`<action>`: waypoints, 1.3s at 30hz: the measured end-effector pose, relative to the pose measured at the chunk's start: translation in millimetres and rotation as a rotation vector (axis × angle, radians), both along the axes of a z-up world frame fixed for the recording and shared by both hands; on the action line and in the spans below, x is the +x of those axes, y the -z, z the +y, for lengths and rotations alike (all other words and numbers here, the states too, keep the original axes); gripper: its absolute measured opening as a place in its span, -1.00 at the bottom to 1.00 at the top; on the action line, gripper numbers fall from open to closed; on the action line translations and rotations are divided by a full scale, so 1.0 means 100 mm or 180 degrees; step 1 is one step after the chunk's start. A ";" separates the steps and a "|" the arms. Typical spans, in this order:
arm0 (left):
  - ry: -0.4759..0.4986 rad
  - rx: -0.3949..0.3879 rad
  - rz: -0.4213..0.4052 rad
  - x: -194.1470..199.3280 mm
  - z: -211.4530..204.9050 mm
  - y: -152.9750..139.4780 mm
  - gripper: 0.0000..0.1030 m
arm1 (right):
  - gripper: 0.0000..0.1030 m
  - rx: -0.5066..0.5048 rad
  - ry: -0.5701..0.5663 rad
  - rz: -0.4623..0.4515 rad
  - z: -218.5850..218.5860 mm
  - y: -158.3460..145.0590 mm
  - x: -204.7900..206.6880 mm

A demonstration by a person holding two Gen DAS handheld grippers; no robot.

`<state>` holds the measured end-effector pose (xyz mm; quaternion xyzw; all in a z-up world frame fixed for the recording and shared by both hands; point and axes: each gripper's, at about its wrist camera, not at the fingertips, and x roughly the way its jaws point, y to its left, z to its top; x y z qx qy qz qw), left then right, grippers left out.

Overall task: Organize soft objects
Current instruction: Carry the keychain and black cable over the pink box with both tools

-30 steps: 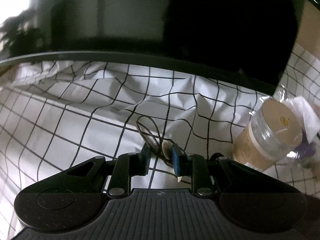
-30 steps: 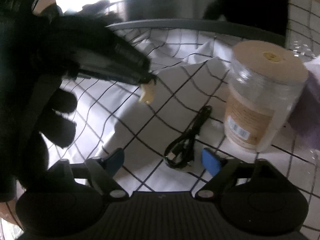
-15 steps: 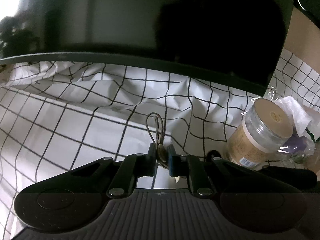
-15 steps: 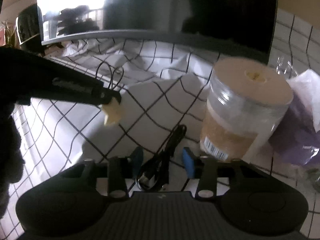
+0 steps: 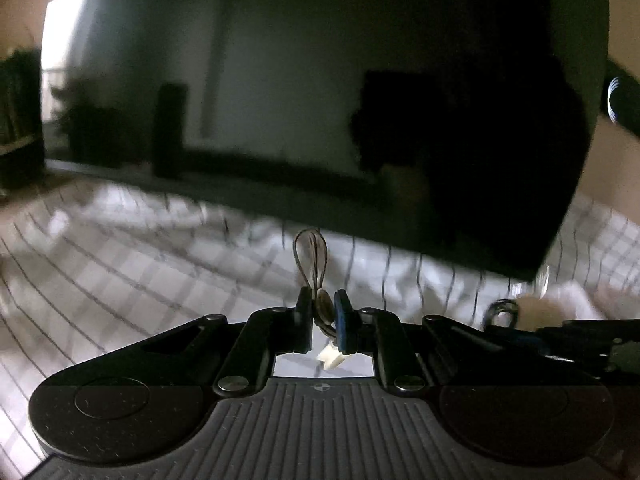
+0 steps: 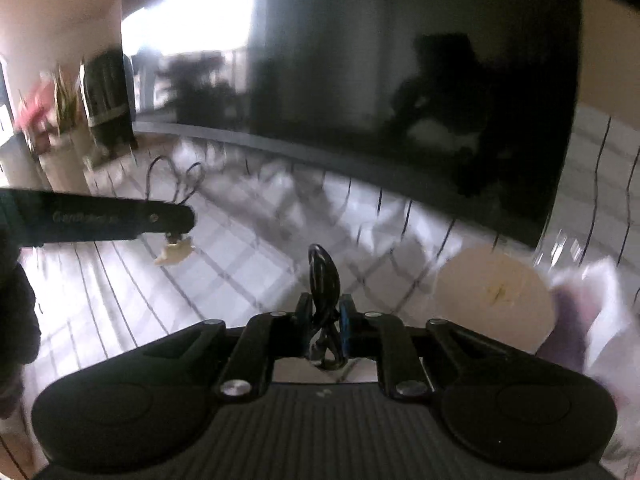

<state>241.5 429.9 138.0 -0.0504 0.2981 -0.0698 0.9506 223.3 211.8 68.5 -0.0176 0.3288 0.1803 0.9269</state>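
Left gripper [image 5: 323, 312]: clenched on thin brown wire loop [image 5: 311, 256]. Right gripper [image 6: 325, 318]: jaws closing, grasping coiled black cable [image 6: 323, 276]. Both above checked cloth [image 6: 248, 264].

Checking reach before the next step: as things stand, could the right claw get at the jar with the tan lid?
Probably not as it is: the right claw is closing on the black cable, so it has no free grip. The jar sits close to its right on the checked cloth, with nothing between them.

Ahead of both fingers a dark screen [image 6: 360, 80] blocks the way; a jar [image 6: 494, 300] stands right of the right gripper's fingers; checked cloth [image 5: 120, 272] lies open leftward
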 end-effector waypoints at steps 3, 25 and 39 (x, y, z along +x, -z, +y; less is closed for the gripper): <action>0.0003 -0.0043 -0.0215 0.03 0.00 -0.33 -0.74 | -0.73 0.0160 0.0001 -0.0130 -0.14 -0.35 0.08; 0.1960 -0.0828 -0.0132 -0.04 -3.05 -0.76 -0.73 | -0.73 -0.0113 0.1260 -0.0722 -2.99 -1.56 -1.10; 0.2145 -0.1030 0.1024 0.09 -4.12 0.10 -0.69 | -0.55 0.0280 0.1523 0.0156 -3.99 -0.67 -0.93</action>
